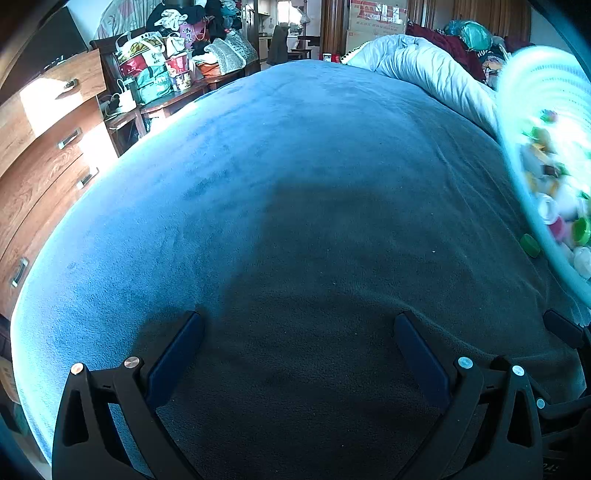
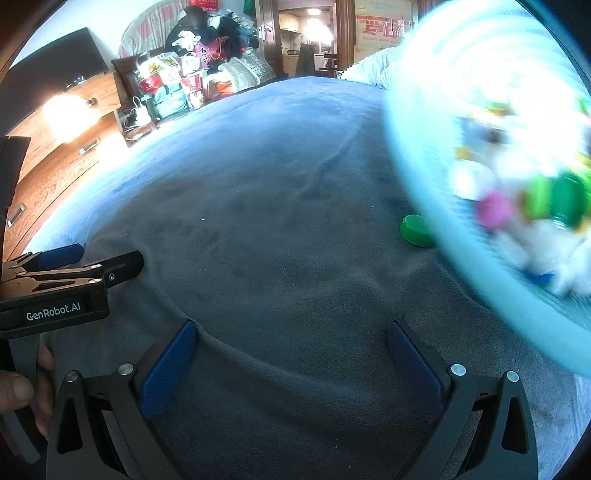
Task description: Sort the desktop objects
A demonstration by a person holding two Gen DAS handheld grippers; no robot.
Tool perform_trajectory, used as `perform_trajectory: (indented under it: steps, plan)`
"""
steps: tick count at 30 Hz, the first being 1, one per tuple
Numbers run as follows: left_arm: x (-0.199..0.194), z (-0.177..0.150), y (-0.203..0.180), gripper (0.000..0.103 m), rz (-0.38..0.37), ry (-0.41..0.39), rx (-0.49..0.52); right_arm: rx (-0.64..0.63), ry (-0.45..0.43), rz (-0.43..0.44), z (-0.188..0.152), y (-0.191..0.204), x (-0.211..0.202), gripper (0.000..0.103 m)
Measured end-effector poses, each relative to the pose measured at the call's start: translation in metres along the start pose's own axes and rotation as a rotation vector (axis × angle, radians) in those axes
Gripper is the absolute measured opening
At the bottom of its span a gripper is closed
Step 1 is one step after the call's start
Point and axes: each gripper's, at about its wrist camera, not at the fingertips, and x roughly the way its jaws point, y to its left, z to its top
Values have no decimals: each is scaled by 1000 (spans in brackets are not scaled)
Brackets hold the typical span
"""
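Note:
A pale blue basket (image 2: 417,155) (image 1: 517,122), blurred and tipped on its side, fills the right of both views. Several coloured bottle caps (image 2: 517,206) (image 1: 561,218) lie jumbled inside it. One green cap (image 2: 416,230) (image 1: 530,245) lies on the blue blanket (image 1: 295,192) (image 2: 277,221) beside the basket's rim. My left gripper (image 1: 298,326) stands open over bare blanket, nothing between its fingers. My right gripper (image 2: 291,334) is open too, with only blanket between its blue pads. The left gripper's body (image 2: 70,284) shows at the left of the right wrist view, with a hand (image 2: 22,387) below it.
A wooden chest of drawers (image 1: 48,147) runs along the left of the bed. Behind it a table (image 1: 173,96) is piled with bags and cups. A light blue quilt (image 1: 424,62) is bunched at the far right. A doorway (image 2: 310,33) opens at the back.

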Motion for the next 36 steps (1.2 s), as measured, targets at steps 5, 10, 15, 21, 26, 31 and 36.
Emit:
perform_trajectory:
  steps: [5,10,15,21,26,31,36]
  plan:
    - [0,0,0,101,0,0,0,1,0,-1,0,0,0,103]
    - [1,1,0,102,6,1,3,1,0,-1,0,0,0,103]
    - [1,1,-1,102,3,2,2,2,-1,-2,-1,1,0,103]
    - [1,0,-1,102,1,2,1,3,-1,-2,-1,1,0,103]
    - [1,0,-1,101,0,0,6,4,-1,-2,-1,1,0,103]
    - [-5,7,-6,100,-85,-3,49,5,-1,-2,-1,2,-1,103]
    - [-18,29,-35,100,-291,-65,176,6,-1,-3,-1,2,-1,103]
